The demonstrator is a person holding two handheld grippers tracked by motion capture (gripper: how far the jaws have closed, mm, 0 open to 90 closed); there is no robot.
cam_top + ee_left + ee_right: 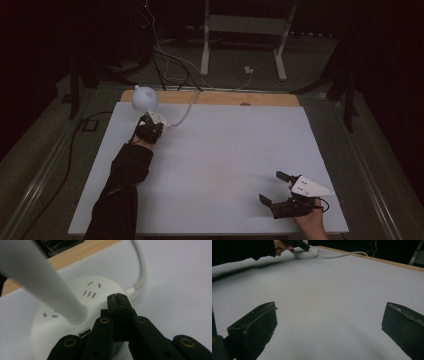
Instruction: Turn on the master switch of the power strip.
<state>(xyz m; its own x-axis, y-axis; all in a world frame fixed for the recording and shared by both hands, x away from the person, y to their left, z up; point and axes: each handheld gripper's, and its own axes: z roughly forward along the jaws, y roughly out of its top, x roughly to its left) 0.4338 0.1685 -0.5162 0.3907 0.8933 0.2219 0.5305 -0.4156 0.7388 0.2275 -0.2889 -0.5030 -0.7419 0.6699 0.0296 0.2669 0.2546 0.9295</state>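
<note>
Currently I have the left gripper at the far left corner of the table, its jaws pressed together with nothing between them, the tips resting on or just above the top face of the round white lamp base. That base carries socket slots on its upper surface and a USB port on its near side. The white lamp stem rises from the base just beside the jaws, and in the high view the lamp head sits above the gripper. A white power cord leaves the base toward the table's wooden far edge.

The right gripper is parked at the near right corner, well apart from the lamp, jaws spread wide over bare table surface and holding nothing.

Step in hand, as I judge it: pressing or touching a control on the lamp base with closed jaw tips. Whether contact is made I cannot tell.

Next move calls for a small, straight downward press, keeping the tips clear of the stem and the slots, then a clean lift away. The right gripper should remain idle unless the base slides; then it must steady it.
</note>
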